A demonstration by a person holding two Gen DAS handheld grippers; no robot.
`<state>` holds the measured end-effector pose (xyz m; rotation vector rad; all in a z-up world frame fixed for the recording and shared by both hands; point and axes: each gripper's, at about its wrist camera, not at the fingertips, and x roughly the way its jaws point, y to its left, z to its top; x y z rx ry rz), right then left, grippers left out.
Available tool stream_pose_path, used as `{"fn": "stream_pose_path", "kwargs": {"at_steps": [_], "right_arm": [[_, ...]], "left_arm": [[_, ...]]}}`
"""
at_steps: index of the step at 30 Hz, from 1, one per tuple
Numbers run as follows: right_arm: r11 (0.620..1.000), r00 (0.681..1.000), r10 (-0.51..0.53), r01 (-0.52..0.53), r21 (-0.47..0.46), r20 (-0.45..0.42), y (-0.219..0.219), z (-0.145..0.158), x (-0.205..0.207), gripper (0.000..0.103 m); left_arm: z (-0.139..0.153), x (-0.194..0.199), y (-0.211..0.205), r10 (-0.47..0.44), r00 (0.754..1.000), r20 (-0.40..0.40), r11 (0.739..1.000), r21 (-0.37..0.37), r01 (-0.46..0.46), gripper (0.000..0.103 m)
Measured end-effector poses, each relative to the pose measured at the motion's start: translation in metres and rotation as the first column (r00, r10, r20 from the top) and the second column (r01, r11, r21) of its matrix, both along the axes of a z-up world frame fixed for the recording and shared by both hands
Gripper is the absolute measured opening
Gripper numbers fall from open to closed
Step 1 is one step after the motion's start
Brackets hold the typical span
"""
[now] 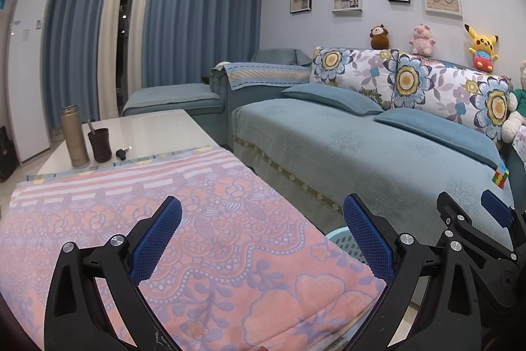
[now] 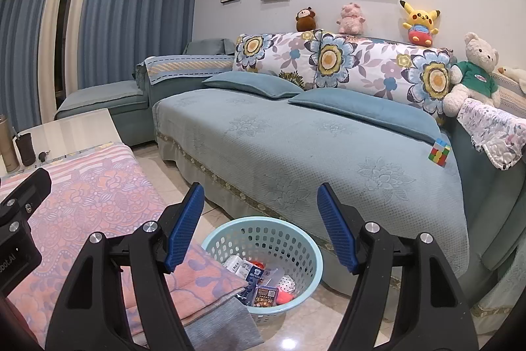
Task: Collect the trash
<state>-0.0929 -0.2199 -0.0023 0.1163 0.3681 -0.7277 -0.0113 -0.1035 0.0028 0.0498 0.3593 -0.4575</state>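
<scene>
Left wrist view first: the left gripper [image 1: 261, 232] hangs over the pink and lilac flowered cloth [image 1: 184, 239] that drapes the near end of the white coffee table [image 1: 157, 129], its blue pads spread wide with nothing between them. At the table's far left corner, beyond the cloth, stand a gold thermos flask [image 1: 74, 137], a dark brown cup [image 1: 99, 145] just right of it, and a small black key fob [image 1: 122, 152] right of that. Only a sliver of the pale blue laundry-style basket [image 1: 346, 244] peeks out past the cloth's right edge, between the table and the blue sofa [image 1: 361, 147]. Right of the table, the right gripper [image 1: 490, 216] shows at the frame's edge. From the right wrist view, the same cloth lies left of the basket [image 2: 307, 247], which sits on the tiled floor [image 2: 296, 334] hard against the table's corner and just in front of the sofa's skirt. Inside the basket lies the collected trash [image 2: 263, 282]: crumpled packets, a dark printed wrapper and something red. The right gripper [image 2: 261, 227] hovers above the basket with its pads well apart and empty. Farther right on the sofa seat, a colourful puzzle cube [image 2: 439, 153] rests near the armrest, and a white teddy bear [image 2: 473, 71] in a green shirt sits above it.
</scene>
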Motion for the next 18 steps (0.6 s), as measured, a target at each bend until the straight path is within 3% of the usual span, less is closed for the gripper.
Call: {"fn": "stream_pose_path", "kwargs": {"at_steps": [18], "right_arm": [[1.000, 1.000, 0.002, -0.002, -0.003, 0.004, 0.0008, 0.0008, 0.0015, 0.067]], "left_arm": [[-0.0021, 0.0033, 0.0016, -0.005, 1.000, 0.003, 1.000, 0.023, 0.005, 0.095]]}}
